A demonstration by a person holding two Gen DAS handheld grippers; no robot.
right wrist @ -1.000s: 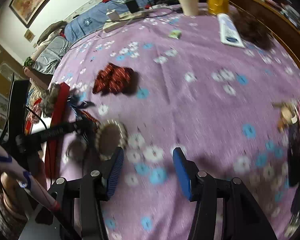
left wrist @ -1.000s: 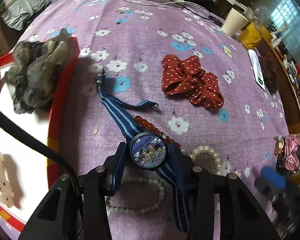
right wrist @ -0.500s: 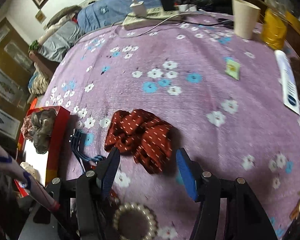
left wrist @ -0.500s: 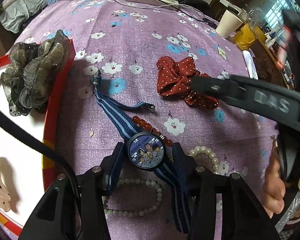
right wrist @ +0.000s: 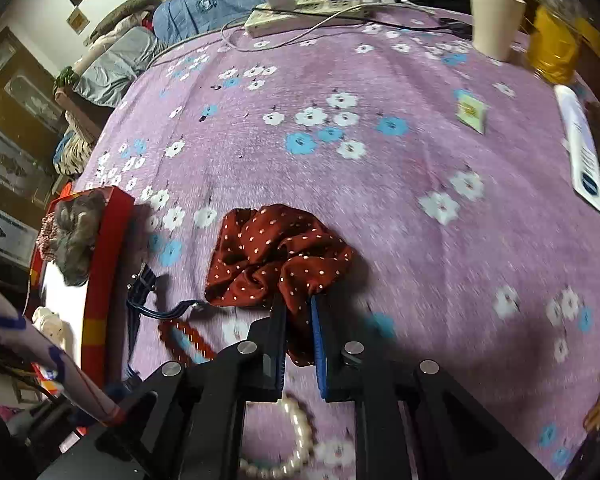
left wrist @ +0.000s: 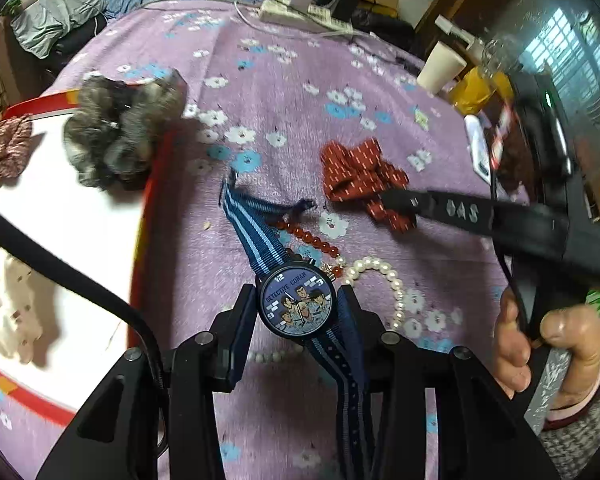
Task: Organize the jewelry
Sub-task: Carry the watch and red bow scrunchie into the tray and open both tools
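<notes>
Fingers of the right gripper, angled downward, pinch the red scrunchie.

Purple table cloth with white and blue flowers, red white-dotted scrunchie, blue-striped watch, white pearl bracelet, red-edged tray

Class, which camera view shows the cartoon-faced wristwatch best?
The left wrist view: the wristwatch faces the lens, dial and lettering readable, clamped between the left gripper fingers. The right wrist view shows only its blue striped strap end lying beside the red box.
</notes>
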